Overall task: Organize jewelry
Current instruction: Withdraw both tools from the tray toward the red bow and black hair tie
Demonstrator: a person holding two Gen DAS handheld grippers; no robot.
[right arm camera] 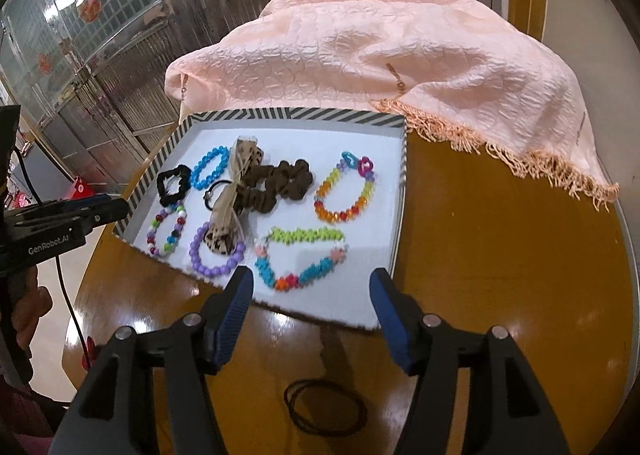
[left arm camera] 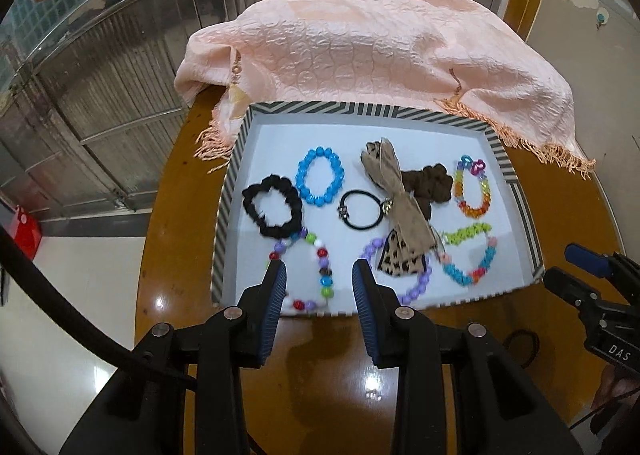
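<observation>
Tray [right arm camera: 401, 159] holds 6 bead bracelets; left gripper [left arm camera: 320, 275], right gripper [right arm camera: 312, 287] agape, empty.

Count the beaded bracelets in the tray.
5: blue bracelet at back left, mixed-colour bracelet front left, purple bracelet front middle partly under the leopard bow, rainbow bracelet back right, green-and-blue bracelet front right.

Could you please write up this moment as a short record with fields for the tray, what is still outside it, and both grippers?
tray: striped-rim tray on the round wooden table
in tray: bead bracelets, scrunchies, leopard bow, black hair tie
outside tray: thin dark elastic bands on the table, near side
left gripper: jaws open, empty
right gripper: jaws open, empty
behind tray: pink cloth
</observation>
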